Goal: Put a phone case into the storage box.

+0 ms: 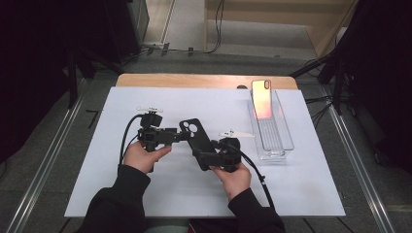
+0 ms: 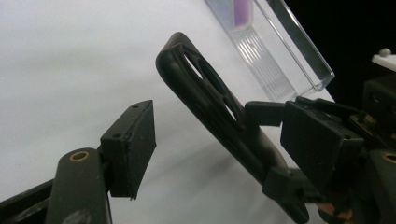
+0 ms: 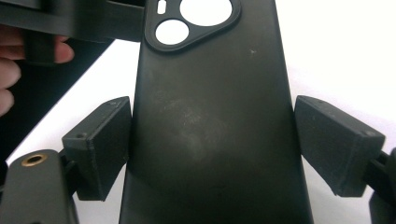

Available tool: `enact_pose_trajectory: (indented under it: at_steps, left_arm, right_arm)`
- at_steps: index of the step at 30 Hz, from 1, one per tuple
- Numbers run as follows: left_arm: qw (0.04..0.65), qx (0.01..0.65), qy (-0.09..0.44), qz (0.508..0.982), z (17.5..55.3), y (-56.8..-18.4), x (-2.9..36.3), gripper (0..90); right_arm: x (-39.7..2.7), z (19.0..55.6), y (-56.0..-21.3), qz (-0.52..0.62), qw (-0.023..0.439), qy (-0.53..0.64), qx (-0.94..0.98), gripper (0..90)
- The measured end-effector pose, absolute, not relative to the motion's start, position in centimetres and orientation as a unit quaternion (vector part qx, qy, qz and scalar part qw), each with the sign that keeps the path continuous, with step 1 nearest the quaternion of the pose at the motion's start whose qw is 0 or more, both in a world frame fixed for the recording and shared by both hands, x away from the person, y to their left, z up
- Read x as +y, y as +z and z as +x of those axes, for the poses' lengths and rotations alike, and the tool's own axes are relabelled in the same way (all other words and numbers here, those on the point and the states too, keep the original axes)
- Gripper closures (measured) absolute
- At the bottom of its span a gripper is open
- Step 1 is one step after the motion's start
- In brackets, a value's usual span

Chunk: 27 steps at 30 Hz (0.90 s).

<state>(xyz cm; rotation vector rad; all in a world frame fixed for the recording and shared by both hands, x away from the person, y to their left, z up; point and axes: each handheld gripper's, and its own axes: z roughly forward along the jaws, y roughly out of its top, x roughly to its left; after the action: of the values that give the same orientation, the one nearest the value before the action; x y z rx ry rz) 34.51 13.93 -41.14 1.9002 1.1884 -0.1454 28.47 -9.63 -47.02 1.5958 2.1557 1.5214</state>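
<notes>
A black phone case with round camera cut-outs hangs tilted above the white table between my two grippers. My right gripper is shut on the case's lower half. In the right gripper view its pads sit against both long edges of the case. My left gripper comes in from the left at the camera end. In the left gripper view its jaws stand wide around the case, the left pad well clear of it, so my left gripper is open.
A clear plastic tray stands at the right of the white table top, with a pink-orange phone leaning upright at its far end. The same tray lies beyond the case in the left gripper view. Dark stands flank the table.
</notes>
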Motion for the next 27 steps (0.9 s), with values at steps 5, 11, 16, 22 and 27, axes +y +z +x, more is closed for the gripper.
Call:
enact_pose_trajectory:
  at_steps: [5,11,16,22,27]
  left_arm:
    - [0.435,0.502,-0.062,0.745,35.0,-41.3,13.7,27.8]
    - [0.435,0.525,-0.062,0.729,35.4,-41.3,13.5,35.3]
    - [0.429,0.534,-0.068,0.725,35.6,-41.8,13.3,44.6]
    - [0.449,0.532,-0.097,0.712,35.5,-41.8,13.0,68.1]
    - [0.459,0.533,-0.118,0.701,35.6,-41.9,13.1,76.9]
  right_arm:
    - [-9.0,28.1,-47.2,0.521,0.029,0.504,0.689,12.9]
    - [-8.5,27.8,-47.7,0.525,0.017,0.519,0.674,12.9]
    - [-8.3,27.5,-47.7,0.520,0.017,0.536,0.665,12.9]
    - [-8.2,27.3,-47.8,0.506,0.020,0.559,0.656,12.9]
    - [-8.1,27.3,-48.0,0.500,0.027,0.561,0.659,12.6]
